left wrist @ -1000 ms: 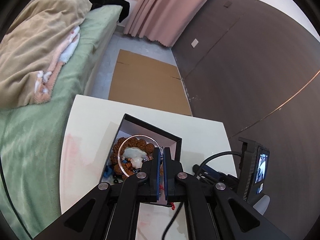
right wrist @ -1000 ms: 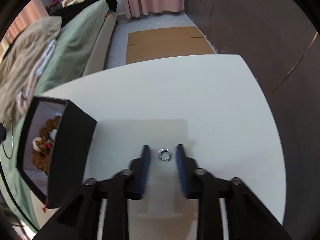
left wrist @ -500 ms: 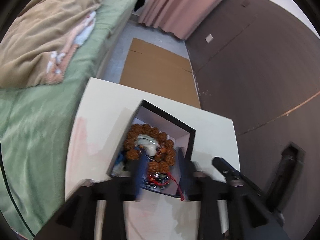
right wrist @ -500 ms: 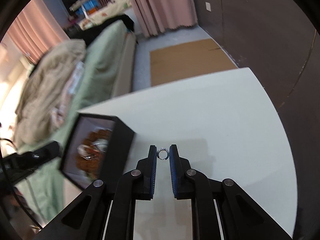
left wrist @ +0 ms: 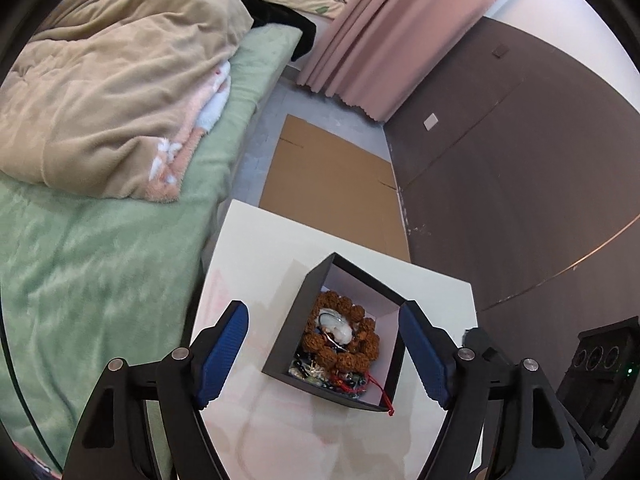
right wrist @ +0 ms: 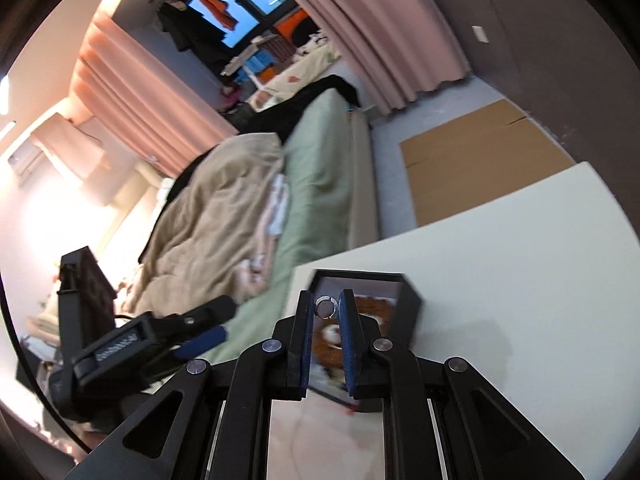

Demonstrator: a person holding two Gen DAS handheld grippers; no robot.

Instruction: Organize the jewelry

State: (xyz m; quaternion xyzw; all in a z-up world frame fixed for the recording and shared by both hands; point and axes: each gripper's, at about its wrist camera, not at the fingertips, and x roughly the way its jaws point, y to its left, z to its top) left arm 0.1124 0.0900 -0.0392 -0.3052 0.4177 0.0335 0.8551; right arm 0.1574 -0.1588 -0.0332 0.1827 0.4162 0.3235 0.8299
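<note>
Ring (right wrist: 325, 306) pinched in right gripper (right wrist: 325, 309) fingers (above box (right wrist: 408, 308)); left gripper (left wrist: 322, 322) fingers opening, empty.

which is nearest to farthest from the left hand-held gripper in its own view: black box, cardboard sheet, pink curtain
From the left hand-held gripper:
1. black box, on the table between its opening fingers
2. cardboard sheet, on the floor beyond the table
3. pink curtain, at the back

A second ago the left gripper (left wrist: 322, 326) was clamped on a thin silver bangle (left wrist: 335, 330) above the black box (left wrist: 298, 320); now its jaws are opening with nothing between them, and the bangle lies inside on the brown bead bracelet (left wrist: 352, 344). The right gripper (right wrist: 326, 307), then astride the small silver ring (right wrist: 326, 306) on the tabletop (right wrist: 520, 280), has pinched it, lifted it off and carried it left, in front of the box.
</note>
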